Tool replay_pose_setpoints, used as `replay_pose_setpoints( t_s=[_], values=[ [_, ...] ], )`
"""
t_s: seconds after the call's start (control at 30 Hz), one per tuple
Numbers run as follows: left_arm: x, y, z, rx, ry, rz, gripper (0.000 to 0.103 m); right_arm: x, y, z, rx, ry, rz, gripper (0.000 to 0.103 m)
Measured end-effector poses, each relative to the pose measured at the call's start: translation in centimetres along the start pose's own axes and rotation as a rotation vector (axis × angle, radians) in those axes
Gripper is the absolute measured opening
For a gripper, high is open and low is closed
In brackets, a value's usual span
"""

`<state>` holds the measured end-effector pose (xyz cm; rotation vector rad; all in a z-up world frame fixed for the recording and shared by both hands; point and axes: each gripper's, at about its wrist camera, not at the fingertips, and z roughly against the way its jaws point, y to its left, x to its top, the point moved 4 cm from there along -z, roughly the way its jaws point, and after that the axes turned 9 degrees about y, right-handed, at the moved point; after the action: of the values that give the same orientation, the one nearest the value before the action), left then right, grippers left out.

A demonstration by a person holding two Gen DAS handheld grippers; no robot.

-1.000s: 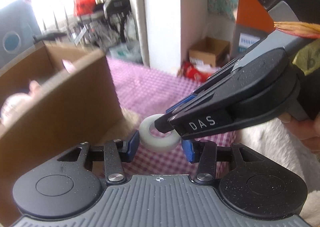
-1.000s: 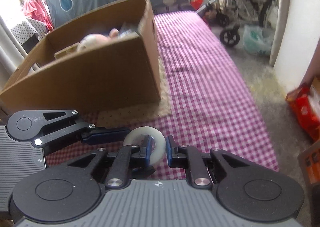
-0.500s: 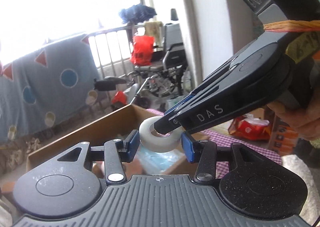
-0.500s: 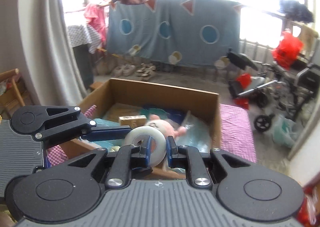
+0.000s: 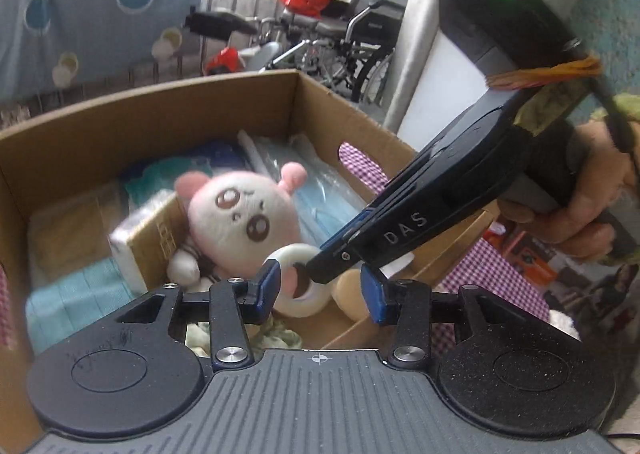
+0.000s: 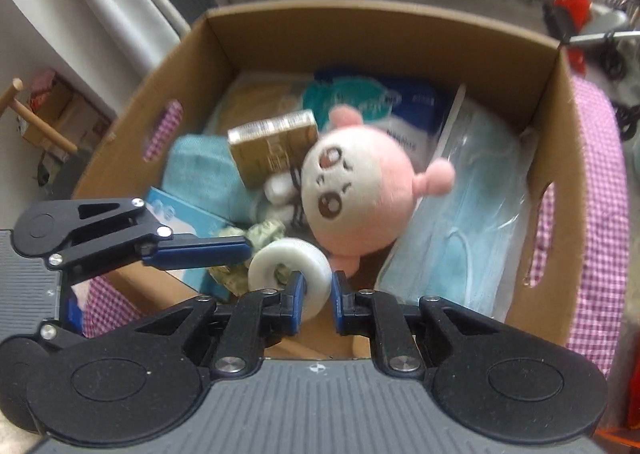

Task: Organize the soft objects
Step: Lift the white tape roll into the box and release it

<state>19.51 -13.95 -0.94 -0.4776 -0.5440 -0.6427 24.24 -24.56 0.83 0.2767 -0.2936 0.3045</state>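
Observation:
A white soft ring (image 6: 280, 262) hangs over the open cardboard box (image 6: 360, 17). My right gripper (image 6: 318, 290) is shut on the ring's wall, one finger through the hole. In the left wrist view the ring (image 5: 298, 304) sits at the tips of my left gripper (image 5: 319, 280). Its left pad touches the ring, and a gap shows at the right pad. The right gripper (image 5: 324, 268) comes in from the right, held by a hand (image 5: 592, 213). A pink and white plush toy (image 6: 356, 189) lies in the box just behind the ring.
The box also holds a pack of blue face masks (image 6: 460, 221), a teal cloth (image 6: 200, 173) and a small brown carton (image 6: 272, 145). It stands on a purple checked cloth (image 6: 600, 213). A wheelchair (image 5: 352, 33) and clutter stand beyond.
Both grippers rose with the ring from the checked cloth beside the box to above its inside. The ring slid toward the left gripper's tips and no longer fills its gap.

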Motion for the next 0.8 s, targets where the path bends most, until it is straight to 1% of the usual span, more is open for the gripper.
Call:
replay_pose_setpoints(
  t_s=[0.07, 0.13, 0.23, 0.3, 0.37, 0.43, 0.47, 0.5, 0.53, 0.6, 0.7, 0.8],
  values=[
    [-0.4, 0.7, 0.4, -0.027, 0.008, 0.029, 0.046, 0.2, -0.4, -1.7, 0.003, 0.069, -0.002, 0.016],
    [-0.5, 1.1, 0.7, -0.035, 0.011, 0.042, 0.047, -0.5, -1.2, -2.9, 0.011, 0.129, -0.018, 0.015],
    [-0.7, 1.4, 1.3, -0.048, 0.004, 0.055, 0.05, -0.3, -1.9, -4.1, 0.023, 0.196, -0.036, 0.015],
    [-0.8, 1.7, 1.6, -0.053, -0.004, 0.057, 0.056, -0.1, -2.0, -4.7, 0.003, 0.219, -0.023, 0.015],
    [-0.9, 1.8, 2.0, -0.047, -0.011, 0.06, 0.06, -0.1, -2.2, -5.5, 0.017, 0.25, -0.031, 0.015],
    [-1.1, 2.0, 2.7, -0.039, -0.023, 0.058, 0.068, -0.3, -2.1, -6.0, 0.021, 0.278, -0.03, 0.015],
    [-1.1, 2.1, 3.1, -0.037, -0.033, 0.057, 0.074, -0.4, -2.1, -6.2, 0.025, 0.291, -0.034, 0.015],
    [-1.2, 2.2, 3.6, -0.034, -0.047, 0.058, 0.079, -0.3, -2.1, -6.1, 0.027, 0.297, -0.042, 0.016],
    [-1.3, 2.4, 4.0, -0.028, -0.062, 0.06, 0.081, -0.2, -2.1, -5.9, 0.023, 0.289, -0.042, 0.016],
    [-1.5, 2.8, 4.9, -0.016, -0.093, 0.07, 0.091, 0.6, -1.9, -4.9, 0.016, 0.247, -0.035, 0.016],
    [-1.8, 3.7, 5.9, 0.003, -0.131, 0.103, 0.094, 1.7, -1.6, -3.7, 0.021, 0.182, -0.034, 0.017],
    [-2.2, 4.4, 6.4, -0.001, -0.141, 0.135, 0.094, 2.1, -1.3, -4.2, 0.017, 0.171, -0.027, 0.017]
  ],
)
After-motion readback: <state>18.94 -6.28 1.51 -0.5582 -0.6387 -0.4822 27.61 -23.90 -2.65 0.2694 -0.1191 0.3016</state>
